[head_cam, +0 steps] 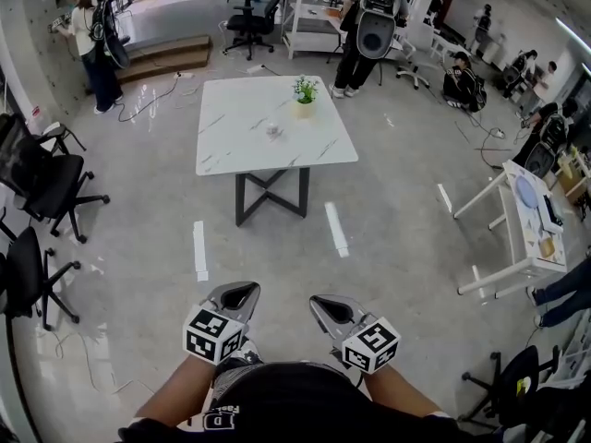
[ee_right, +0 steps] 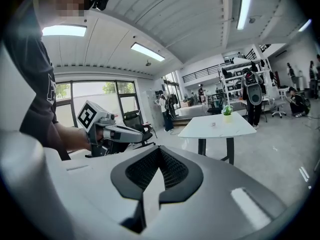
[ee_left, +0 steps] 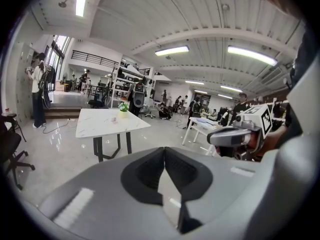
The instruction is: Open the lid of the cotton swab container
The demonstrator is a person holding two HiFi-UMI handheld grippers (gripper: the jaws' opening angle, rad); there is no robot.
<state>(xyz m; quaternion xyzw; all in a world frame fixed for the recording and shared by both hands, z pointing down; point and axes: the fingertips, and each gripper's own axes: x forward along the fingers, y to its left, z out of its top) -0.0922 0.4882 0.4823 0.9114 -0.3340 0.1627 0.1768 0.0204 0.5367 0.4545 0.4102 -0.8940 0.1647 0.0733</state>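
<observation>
- Left gripper point(head_cam: 238, 295): jaws clenched, nothing between them.
- Right gripper point(head_cam: 328, 307): clenched, empty, just beside the left.
- Table point(head_cam: 231, 146) well ahead of both, bearing container point(head_cam: 274, 130) and plant point(head_cam: 305, 90).

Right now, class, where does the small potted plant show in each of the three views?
Head view: potted plant upper centre.
Left gripper view: potted plant left of centre, mid height.
Right gripper view: potted plant right of centre, mid height.
Shared landmark: the white marble-top table under it.
</observation>
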